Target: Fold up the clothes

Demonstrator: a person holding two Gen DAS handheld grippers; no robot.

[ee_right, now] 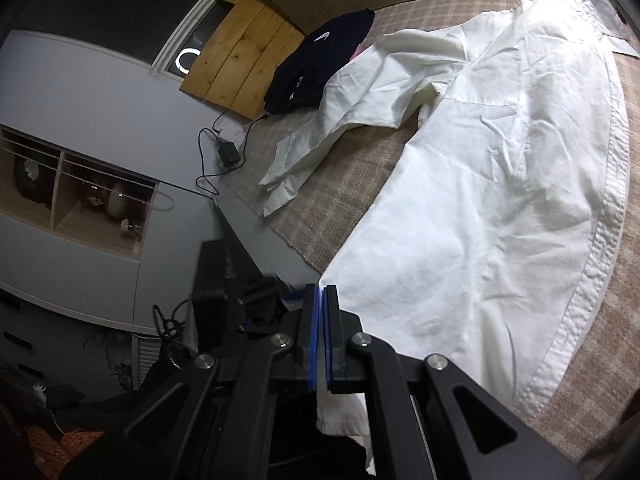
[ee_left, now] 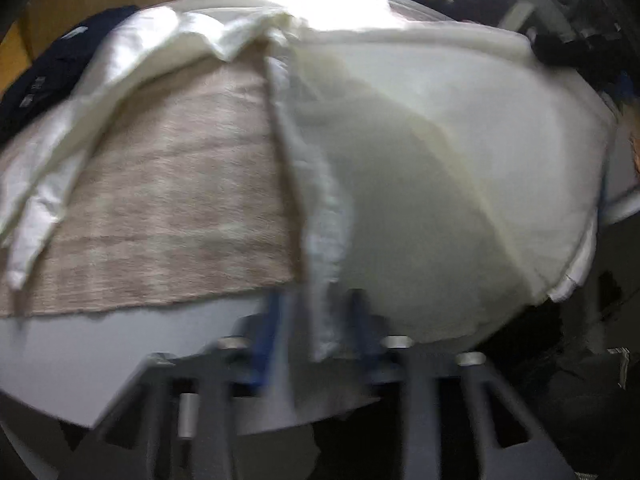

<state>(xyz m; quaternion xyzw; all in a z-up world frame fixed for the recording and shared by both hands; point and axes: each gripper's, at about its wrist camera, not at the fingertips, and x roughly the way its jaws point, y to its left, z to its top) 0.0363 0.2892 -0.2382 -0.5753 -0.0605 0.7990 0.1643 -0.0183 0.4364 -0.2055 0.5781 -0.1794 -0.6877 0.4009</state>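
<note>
Two grippers work on one white cotton button-up shirt (ee_right: 480, 184), which lies spread across a beige checked woven cloth (ee_right: 344, 184) covering the surface. The shirt's long sleeve (ee_right: 320, 136) trails off to one side, toward a folded dark navy garment (ee_right: 316, 60) near the far edge.

The right gripper (ee_right: 320, 344) has its blue pads pressed together on the shirt's bottom corner, with the fabric hanging out below them. The left gripper (ee_left: 316, 320) is blurred, but its jaws appear closed on the shirt's front edge, where a strip of hem runs between the blue pads.

Judging by the creases and the way it drapes, the shirt is light, thin and limp. It will sag and slide rather than hold a shape, so lifting at one point would only bunch it. The stitched hem and the button placket (ee_right: 600, 216) look like the firmest places to pinch, since the doubled cloth there resists slipping. Holding two spaced points along one edge should keep that edge taut enough to carry over in a clean fold.
</note>
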